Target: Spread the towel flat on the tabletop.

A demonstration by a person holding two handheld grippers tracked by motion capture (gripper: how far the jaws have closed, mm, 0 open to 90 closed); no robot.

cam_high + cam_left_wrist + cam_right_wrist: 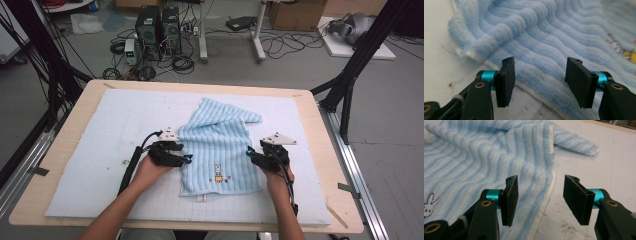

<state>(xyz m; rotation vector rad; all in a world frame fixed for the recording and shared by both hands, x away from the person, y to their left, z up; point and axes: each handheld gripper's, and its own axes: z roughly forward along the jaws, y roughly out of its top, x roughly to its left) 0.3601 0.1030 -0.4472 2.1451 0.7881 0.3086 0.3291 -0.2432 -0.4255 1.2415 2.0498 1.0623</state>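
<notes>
A light blue striped towel point(218, 147) lies partly folded on the pale foam mat point(125, 125), with a small rabbit print point(218, 172) near its front edge. My left gripper point(187, 159) is at the towel's left edge, open, its jaws straddling the towel's hem point(534, 75). At the towel's right edge my right gripper point(248, 152) is open too, with the towel's white-edged border point(544, 200) lying between its black pads. The rabbit print point(429, 205) shows at the left of the right gripper view. Neither gripper holds anything.
The mat covers a wooden table point(320, 150). A folded flap of towel point(235, 116) points to the back right. Beyond the table stand computer towers point(157, 27), cables and black frame legs point(350, 80). Bare mat stretches to the left and right of the towel.
</notes>
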